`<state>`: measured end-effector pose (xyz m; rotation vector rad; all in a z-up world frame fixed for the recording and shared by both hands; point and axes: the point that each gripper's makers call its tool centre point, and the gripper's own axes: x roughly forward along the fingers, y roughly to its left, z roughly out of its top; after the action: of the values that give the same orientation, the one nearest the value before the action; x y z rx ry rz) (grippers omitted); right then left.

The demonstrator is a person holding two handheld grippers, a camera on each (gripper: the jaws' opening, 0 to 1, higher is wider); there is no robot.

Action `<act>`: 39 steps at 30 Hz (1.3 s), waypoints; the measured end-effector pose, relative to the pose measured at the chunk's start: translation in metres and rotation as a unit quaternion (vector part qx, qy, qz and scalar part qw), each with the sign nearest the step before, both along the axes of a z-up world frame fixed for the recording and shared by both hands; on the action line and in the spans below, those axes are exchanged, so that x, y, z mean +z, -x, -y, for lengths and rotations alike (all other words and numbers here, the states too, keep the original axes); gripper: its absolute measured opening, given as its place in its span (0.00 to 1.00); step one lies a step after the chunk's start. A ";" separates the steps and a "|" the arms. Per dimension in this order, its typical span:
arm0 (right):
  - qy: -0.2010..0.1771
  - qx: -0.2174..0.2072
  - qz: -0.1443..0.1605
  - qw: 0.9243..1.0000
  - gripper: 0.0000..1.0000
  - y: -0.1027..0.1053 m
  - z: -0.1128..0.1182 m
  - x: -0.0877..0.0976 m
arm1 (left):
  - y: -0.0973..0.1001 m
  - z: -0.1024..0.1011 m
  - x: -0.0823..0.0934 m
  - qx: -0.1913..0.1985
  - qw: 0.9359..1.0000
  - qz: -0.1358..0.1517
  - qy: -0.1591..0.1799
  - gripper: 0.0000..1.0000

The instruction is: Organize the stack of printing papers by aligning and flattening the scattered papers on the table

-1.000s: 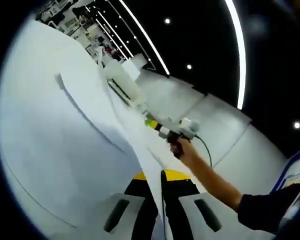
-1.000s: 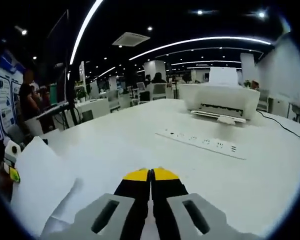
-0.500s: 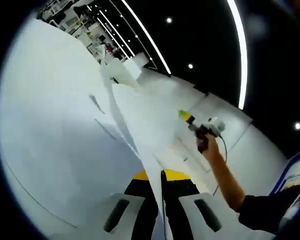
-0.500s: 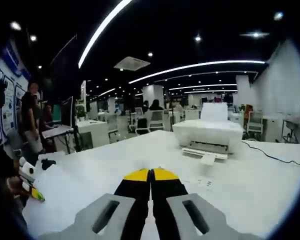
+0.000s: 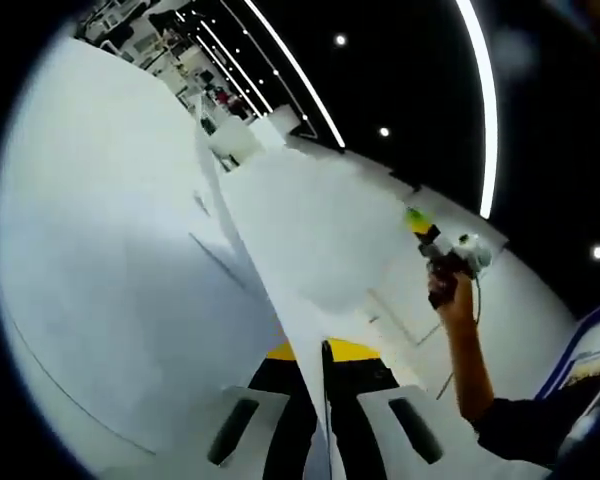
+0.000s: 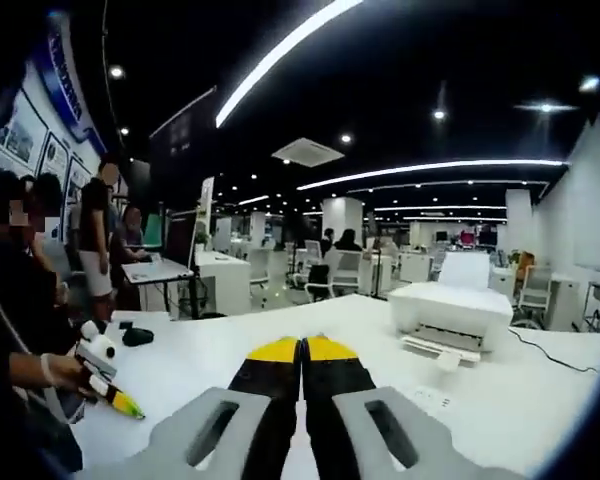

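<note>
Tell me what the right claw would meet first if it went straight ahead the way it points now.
Probably nothing close. The right claw, jaws together, points out over the bare white table. The printer sits off to the right of that line, and beyond the table edge are distant desks and chairs, though depth is hard to judge.

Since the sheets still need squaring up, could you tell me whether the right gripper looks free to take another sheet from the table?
Probably not: the right gripper looks shut on the lifted papers, raised off the table.

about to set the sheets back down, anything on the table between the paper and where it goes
Nothing visible. The left gripper holds the paper up off the table, whose surface below looks bare. The printer sits well away, toward the far edge.
</note>
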<state>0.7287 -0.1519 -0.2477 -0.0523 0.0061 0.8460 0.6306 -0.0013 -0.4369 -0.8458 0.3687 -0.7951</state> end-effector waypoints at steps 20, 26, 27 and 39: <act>0.066 0.183 -0.028 0.981 0.00 0.126 -0.099 -0.074 | 0.001 -0.001 0.002 0.000 1.000 -0.007 0.016 0.06; 0.069 0.192 -0.054 0.978 0.00 0.135 -0.102 -0.096 | 0.001 0.000 0.001 0.002 1.000 -0.007 0.013 0.06; 0.065 0.195 -0.062 0.977 0.00 0.137 -0.102 -0.100 | 0.001 0.000 0.001 0.002 1.000 -0.007 0.014 0.06; 0.097 0.175 -0.087 0.976 0.00 0.139 -0.093 -0.152 | 0.005 0.000 0.017 -0.012 0.999 0.025 0.039 0.10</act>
<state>0.5894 -0.0586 -0.3995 -0.1675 0.2503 1.1981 0.6259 -0.0012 -0.4202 -0.8953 0.3057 -0.8558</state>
